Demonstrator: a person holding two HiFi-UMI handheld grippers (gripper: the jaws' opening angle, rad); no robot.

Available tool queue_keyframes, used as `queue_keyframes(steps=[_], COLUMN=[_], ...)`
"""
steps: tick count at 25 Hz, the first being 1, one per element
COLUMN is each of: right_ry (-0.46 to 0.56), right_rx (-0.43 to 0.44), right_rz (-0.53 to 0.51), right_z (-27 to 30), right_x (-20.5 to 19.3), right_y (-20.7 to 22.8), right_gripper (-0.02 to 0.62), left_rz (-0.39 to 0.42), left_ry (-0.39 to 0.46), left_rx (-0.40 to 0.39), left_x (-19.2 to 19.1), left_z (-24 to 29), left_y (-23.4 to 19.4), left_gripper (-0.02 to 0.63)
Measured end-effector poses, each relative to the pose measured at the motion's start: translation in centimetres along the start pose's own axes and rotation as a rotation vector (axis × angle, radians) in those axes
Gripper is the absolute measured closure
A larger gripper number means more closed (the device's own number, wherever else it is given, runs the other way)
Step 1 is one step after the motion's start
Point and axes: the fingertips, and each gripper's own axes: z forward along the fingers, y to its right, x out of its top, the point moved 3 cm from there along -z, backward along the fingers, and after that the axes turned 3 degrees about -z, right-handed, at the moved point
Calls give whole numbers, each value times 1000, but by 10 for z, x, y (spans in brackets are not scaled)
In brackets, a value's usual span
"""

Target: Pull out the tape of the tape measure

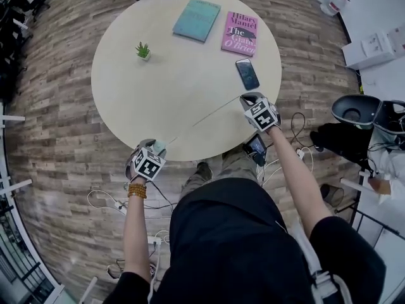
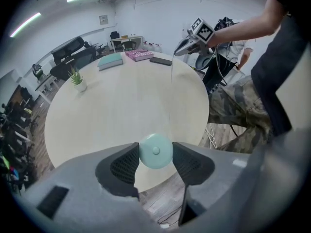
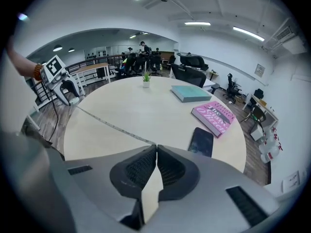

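Note:
A round pale-green tape measure (image 2: 155,151) sits between the pads of my left gripper (image 2: 155,154), which is shut on it at the near edge of the round table (image 1: 183,75). In the head view that left gripper (image 1: 152,157) is at the table's front left, with the tape measure (image 1: 159,147) showing at its tip. A thin white tape (image 1: 205,114) runs from it, stretched over the table, to my right gripper (image 1: 248,100), which is shut on the tape's end. The tape (image 3: 109,124) leads straight into the closed right gripper (image 3: 156,148).
On the table's far side lie a teal book (image 1: 197,19), a pink book (image 1: 240,33) and a dark phone (image 1: 247,73). A small potted plant (image 1: 143,50) stands at the left. Cables (image 1: 288,157) and a black bag (image 1: 345,138) lie on the floor to the right.

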Motion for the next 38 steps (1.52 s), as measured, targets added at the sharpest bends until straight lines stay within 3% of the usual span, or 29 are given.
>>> queue_keyframes(steps=[6,13,38], right_ry=[-16,-67,-130], right_rx=[31,85,179], right_rz=[21,-3,11], right_z=[16,44,92], right_x=[-10,-22,-38], right_y=[9,23,38], right_gripper=[588,586,578], left_rz=[-28,-135,-208], left_ry=[-24,-13,-75], left_rx=[-9,-20,21], left_x=[3,9,11], left_z=[16,38,67], left_y=[5,-1,-11], left_gripper=[380,380,380])
